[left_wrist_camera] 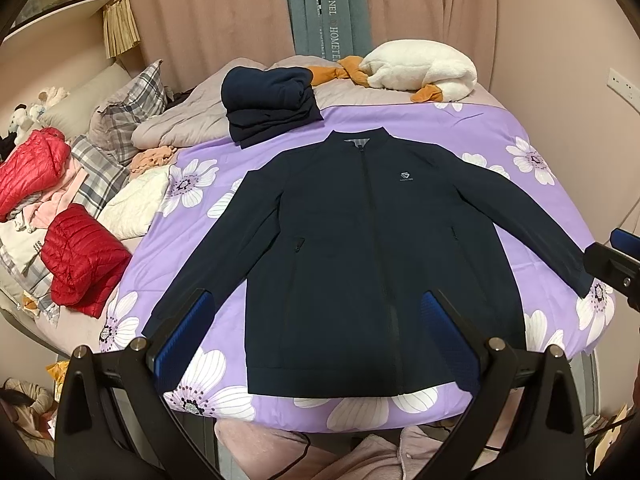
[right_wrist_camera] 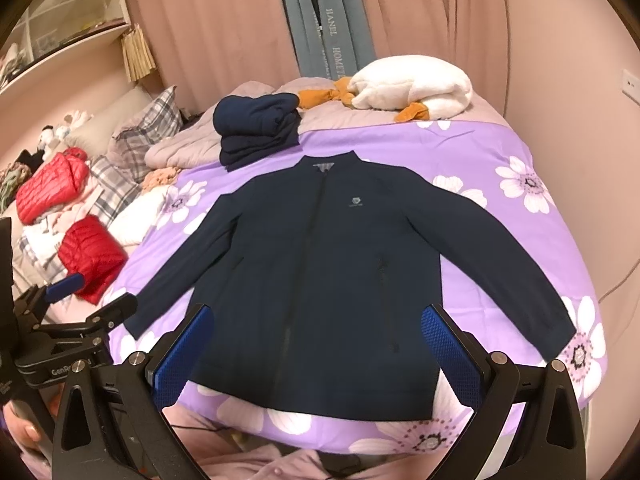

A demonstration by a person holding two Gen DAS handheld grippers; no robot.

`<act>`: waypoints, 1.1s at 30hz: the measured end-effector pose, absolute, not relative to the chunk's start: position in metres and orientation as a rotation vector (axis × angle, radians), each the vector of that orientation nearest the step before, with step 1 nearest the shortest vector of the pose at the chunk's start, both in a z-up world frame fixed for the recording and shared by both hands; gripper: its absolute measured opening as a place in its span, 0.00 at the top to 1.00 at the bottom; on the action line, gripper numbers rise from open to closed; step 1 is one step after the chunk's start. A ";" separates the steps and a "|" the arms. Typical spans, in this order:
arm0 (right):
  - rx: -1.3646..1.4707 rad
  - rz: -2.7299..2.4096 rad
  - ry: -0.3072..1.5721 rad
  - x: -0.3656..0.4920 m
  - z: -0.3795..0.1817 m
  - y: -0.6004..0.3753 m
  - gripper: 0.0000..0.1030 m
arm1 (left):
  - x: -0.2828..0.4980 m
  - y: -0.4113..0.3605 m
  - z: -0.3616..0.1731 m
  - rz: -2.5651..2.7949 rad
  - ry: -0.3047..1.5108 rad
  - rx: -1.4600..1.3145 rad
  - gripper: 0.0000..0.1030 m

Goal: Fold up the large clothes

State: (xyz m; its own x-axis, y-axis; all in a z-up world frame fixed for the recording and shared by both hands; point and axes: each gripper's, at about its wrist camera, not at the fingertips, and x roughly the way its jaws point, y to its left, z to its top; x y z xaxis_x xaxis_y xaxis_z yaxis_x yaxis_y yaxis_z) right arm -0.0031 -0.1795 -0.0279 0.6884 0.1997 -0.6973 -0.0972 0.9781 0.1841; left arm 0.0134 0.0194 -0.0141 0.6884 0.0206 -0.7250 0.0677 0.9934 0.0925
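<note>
A navy zip jacket [left_wrist_camera: 352, 248] lies flat, front up, sleeves spread, on the purple flowered bedspread [left_wrist_camera: 500, 152]; it also shows in the right wrist view [right_wrist_camera: 320, 272]. My left gripper [left_wrist_camera: 316, 304] is open and empty, held above the jacket's hem near the bed's front edge. My right gripper [right_wrist_camera: 316, 316] is open and empty, also over the hem. The right gripper's body shows at the right edge of the left wrist view [left_wrist_camera: 612, 264], beside the right cuff. The left gripper's body shows at the left of the right wrist view [right_wrist_camera: 72, 332], by the left cuff.
A folded navy garment stack [left_wrist_camera: 272, 104] sits beyond the collar. A white and orange plush [left_wrist_camera: 420, 68] lies at the back. Red down jackets [left_wrist_camera: 84, 260], plaid pillows [left_wrist_camera: 128, 100] and loose clothes crowd the left side. Curtains hang behind the bed.
</note>
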 end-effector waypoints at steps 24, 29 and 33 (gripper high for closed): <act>0.136 0.168 0.797 -0.002 -0.028 -0.177 0.01 | 0.018 0.020 -0.014 -0.022 0.815 0.123 0.00; 0.136 0.168 0.798 -0.002 -0.028 -0.176 0.01 | 0.018 0.021 -0.014 -0.022 0.816 0.124 0.00; 0.136 0.168 0.798 -0.002 -0.028 -0.176 0.01 | 0.020 0.019 -0.014 -0.023 0.818 0.129 0.00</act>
State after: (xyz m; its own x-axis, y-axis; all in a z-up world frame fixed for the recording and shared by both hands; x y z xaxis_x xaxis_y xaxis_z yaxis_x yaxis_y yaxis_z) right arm -0.0015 -0.1762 -0.0280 0.6860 0.2006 -0.6995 -0.0984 0.9780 0.1840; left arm 0.0195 0.0185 -0.0140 0.6838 0.0292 -0.7291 0.0708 0.9918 0.1061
